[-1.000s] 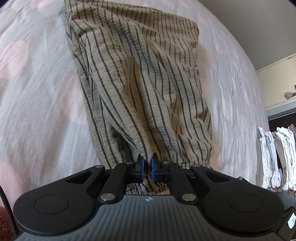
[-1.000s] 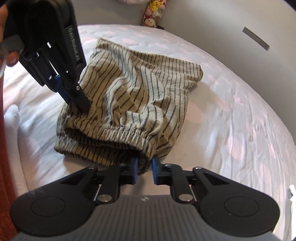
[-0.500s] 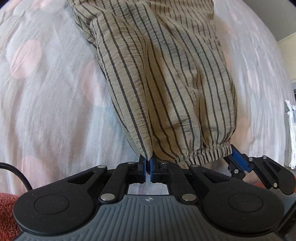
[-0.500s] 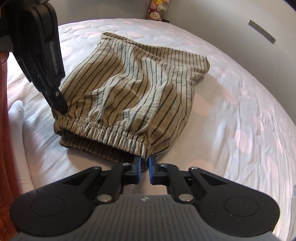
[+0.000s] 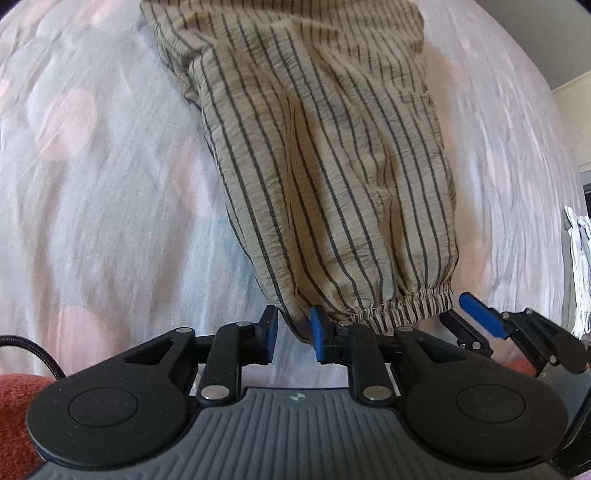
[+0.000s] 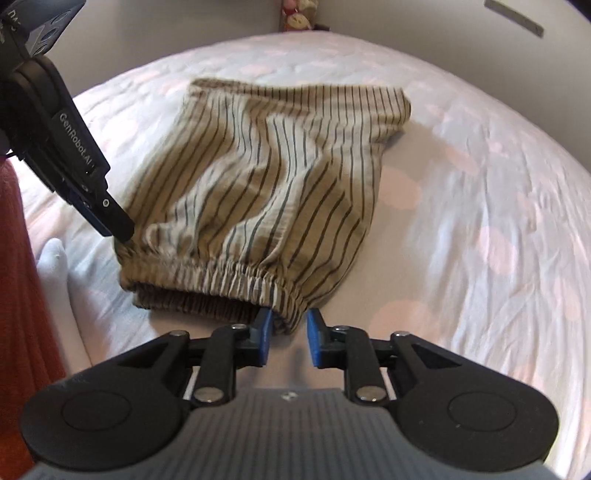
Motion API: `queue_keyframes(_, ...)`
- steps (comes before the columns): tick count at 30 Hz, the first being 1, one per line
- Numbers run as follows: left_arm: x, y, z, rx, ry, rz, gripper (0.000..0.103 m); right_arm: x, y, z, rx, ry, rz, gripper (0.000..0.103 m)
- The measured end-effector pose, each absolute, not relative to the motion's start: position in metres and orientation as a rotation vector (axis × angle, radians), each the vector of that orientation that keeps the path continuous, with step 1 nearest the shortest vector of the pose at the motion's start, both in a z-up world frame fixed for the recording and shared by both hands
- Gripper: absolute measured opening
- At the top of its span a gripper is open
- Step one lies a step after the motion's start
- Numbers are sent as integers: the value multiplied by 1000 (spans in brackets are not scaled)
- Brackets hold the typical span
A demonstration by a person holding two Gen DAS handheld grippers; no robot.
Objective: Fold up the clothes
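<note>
A tan garment with dark stripes (image 5: 325, 166) lies folded on the bed, its elastic waistband nearest both cameras. My left gripper (image 5: 293, 332) is at the waistband's left corner. Its jaws are opening, and the cloth corner hangs loosely between them, against the right pad only. In the right wrist view the same garment (image 6: 266, 177) spreads away from my right gripper (image 6: 288, 334). Those jaws are opening too, with the waistband's right corner loose between the blue pads. The left gripper (image 6: 110, 225) shows at the far corner, and the right gripper (image 5: 476, 321) at the right of the left wrist view.
The bed sheet (image 5: 92, 221) is white with pale pink dots. A red blanket (image 6: 18, 295) runs along the near left edge, with a white sock (image 6: 55, 258) beside it. Folded white clothes (image 5: 580, 258) are stacked at the right. Plush toys (image 6: 299, 14) sit by the wall.
Both grippers were shut on the waistband corners and now have their pads parted. The garment has settled flat on the bed.
</note>
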State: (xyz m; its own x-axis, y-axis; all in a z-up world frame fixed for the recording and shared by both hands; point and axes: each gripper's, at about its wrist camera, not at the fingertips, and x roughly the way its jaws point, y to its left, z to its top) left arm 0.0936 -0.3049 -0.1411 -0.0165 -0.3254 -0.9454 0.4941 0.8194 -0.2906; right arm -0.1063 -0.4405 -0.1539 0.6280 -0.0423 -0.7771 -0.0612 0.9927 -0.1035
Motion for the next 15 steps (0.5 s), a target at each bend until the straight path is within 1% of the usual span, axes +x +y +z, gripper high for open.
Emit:
queue_keyframes(3, 79, -309, -125, 233, 1358, -748, 17, -114, -434, -139, -219, 812, 151, 32)
queue_keyframes(5, 65, -313, -117, 292, 1297, -821, 18, -117, -429, -134, -292, 768, 247, 45)
queue_keyframes(7, 53, -313, -112, 354, 1236, -891, 20, -116, -422, -132, -373, 745, 332, 46)
queue_keyframes(10, 40, -328, -110, 451, 1144, -992, 22, -115, -408, -134, -521, 711, 441, 55)
queue_keyframes(15, 25, -363, -123, 600, 1098, -1167, 22, -106, -399, -149, -668, 739, 556, 55)
